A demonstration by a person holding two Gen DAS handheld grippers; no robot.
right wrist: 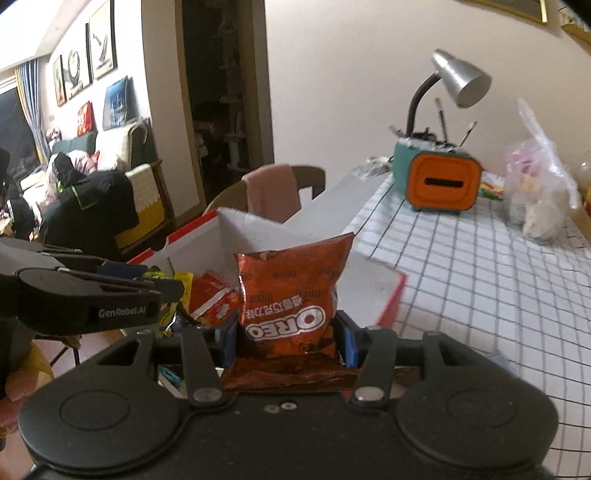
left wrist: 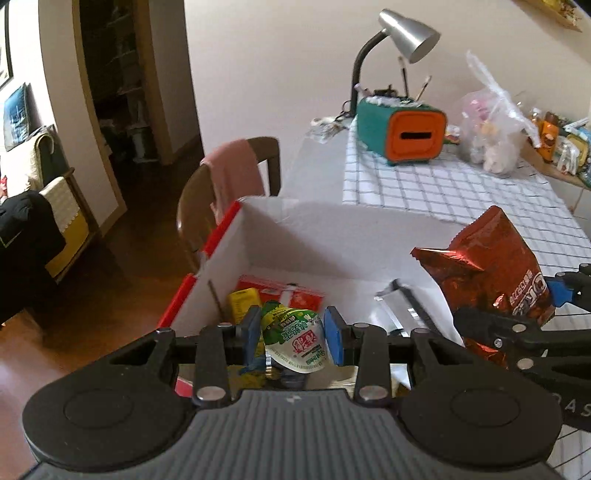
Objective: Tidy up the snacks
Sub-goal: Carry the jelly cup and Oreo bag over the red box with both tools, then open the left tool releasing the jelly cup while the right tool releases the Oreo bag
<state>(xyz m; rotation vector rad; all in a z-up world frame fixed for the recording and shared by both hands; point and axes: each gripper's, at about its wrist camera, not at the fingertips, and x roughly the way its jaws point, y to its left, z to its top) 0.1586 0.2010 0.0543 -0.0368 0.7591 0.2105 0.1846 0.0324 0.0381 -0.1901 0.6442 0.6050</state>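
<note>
Bottom centre of the left wrist view: left gripper (left wrist: 292,339), blue pads clenched on a small sealed pouch with a glossy white-and-green printed film face (left wrist: 295,341), crinkled, soft, held upright between the pads. Bottom centre of the right wrist view: right gripper (right wrist: 288,341) grasping a crinkly metallic orange-red Oreo snack bag (right wrist: 291,295) by its lower half; the bag is puffy, foil-like, with its top seam standing up and the print upside down to the camera.

Just past both grippers: an open white cardboard box with red outer edges (left wrist: 295,236), flaps up, matte stiff walls. Inside at its lower left sit flat red-and-white packets (left wrist: 280,295) and a yellow packet (left wrist: 242,301), so it is partly filled.

Step, as I read it: both snacks are carried over the box mouth, drop-off pending. Next move likely calls for lowering each into free floor space right of the packets, then releasing. The foil bag is light and springy and may tip.

Further back, upper right: white tablecloth with black grid (left wrist: 443,184), teal box with orange rounded front and slot (left wrist: 402,129), silver gooseneck lamp (left wrist: 410,35), clear plastic bag of items (left wrist: 491,129). Mid-left: wooden chair with pink cloth (left wrist: 234,170).
</note>
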